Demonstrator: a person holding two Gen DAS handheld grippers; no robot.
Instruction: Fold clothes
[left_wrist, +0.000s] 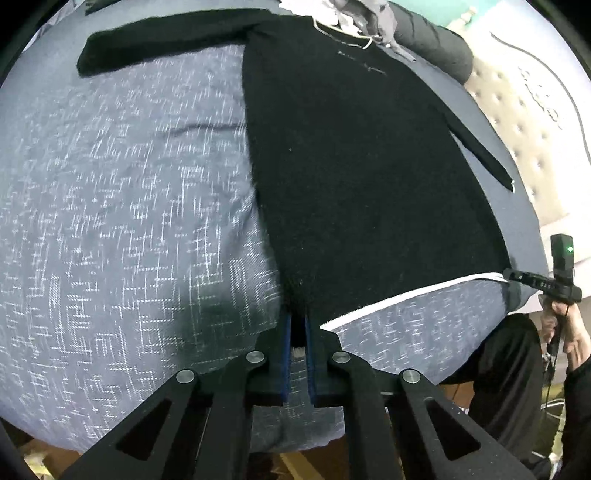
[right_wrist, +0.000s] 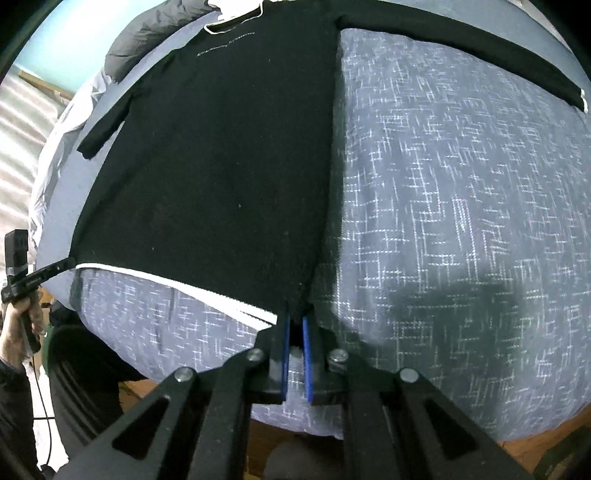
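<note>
Both grippers — left (left_wrist: 298, 325), right (right_wrist: 294, 325) — pinch the hem corners of the black sweater (left_wrist: 362, 177) lying flat on the bed (left_wrist: 122, 206), and uneven lifting could slip a thin corner free — skewing the fold.

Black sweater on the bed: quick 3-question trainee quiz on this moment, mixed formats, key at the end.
1. True or false: both tongs are clamped on the hem of the black sweater.
2. Multiple choice: the sweater lies on A) a wooden table, B) a grey-blue patterned bedspread, C) a tiled floor.
3. Fill in: the left tongs hold one bottom corner of the sweater; the right tongs hold the ____ bottom corner.

Key
1. True: each wrist view shows blue pads pinching the white-edged hem.
2. B
3. opposite
</note>
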